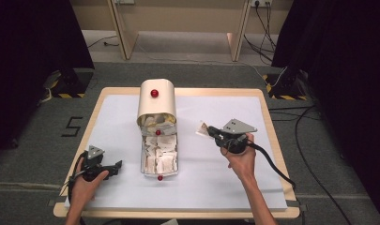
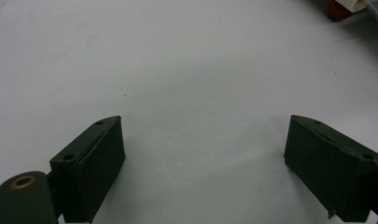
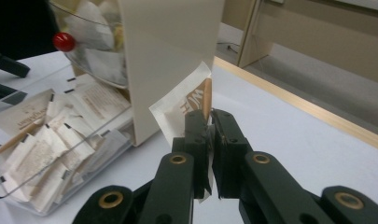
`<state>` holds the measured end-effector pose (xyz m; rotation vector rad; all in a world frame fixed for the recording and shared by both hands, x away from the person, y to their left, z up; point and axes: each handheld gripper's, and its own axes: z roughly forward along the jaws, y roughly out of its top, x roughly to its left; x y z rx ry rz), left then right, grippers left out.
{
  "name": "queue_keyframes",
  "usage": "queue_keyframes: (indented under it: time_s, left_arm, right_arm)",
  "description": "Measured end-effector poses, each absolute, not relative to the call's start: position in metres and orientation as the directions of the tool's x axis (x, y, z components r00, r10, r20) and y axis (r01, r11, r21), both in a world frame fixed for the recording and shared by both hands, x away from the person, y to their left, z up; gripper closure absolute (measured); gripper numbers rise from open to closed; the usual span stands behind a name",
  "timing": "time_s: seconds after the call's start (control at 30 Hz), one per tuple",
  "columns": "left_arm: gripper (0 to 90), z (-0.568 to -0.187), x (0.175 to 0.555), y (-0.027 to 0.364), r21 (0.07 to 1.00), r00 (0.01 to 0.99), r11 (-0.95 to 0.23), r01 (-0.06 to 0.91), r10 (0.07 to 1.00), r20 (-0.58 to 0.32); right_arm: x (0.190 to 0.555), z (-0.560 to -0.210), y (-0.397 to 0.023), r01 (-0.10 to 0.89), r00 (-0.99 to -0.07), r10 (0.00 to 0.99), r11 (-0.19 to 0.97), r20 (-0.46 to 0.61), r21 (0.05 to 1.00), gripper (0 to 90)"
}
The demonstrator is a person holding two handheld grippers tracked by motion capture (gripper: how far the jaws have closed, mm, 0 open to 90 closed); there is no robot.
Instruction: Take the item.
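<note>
Right gripper (image 3: 209,140) jaws clamp a sachet (image 3: 186,100) beside the dispenser box (image 1: 156,105); step appears to be transfer. Left gripper (image 2: 203,163) jaws apart, idle on the counter (image 1: 234,183). Next: place sachet.

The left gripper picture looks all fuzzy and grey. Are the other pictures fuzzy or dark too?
In the left gripper view, the white table cover looks dim and soft, and the left gripper has blurry jaw edges. In the right gripper view, the packet is fairly sharp, while the far table legs are blurred. In the high view, the table is brightly lit and both sides are very dark.
</note>
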<state>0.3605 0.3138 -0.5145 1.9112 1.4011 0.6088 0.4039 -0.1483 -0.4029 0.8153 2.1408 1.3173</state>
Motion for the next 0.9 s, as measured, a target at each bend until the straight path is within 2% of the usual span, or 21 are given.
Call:
queue_keyframes:
  time_s: [0.9]
  left_arm:
    - [11.4, -0.515, 0.361, 0.314, 0.753, 0.309, -0.185, 0.631, 0.951, -0.025]
  right_arm:
    - [0.428, -0.433, -0.195, 0.353, -0.586, 0.809, 0.312, -0.052, 0.882, 85.6]
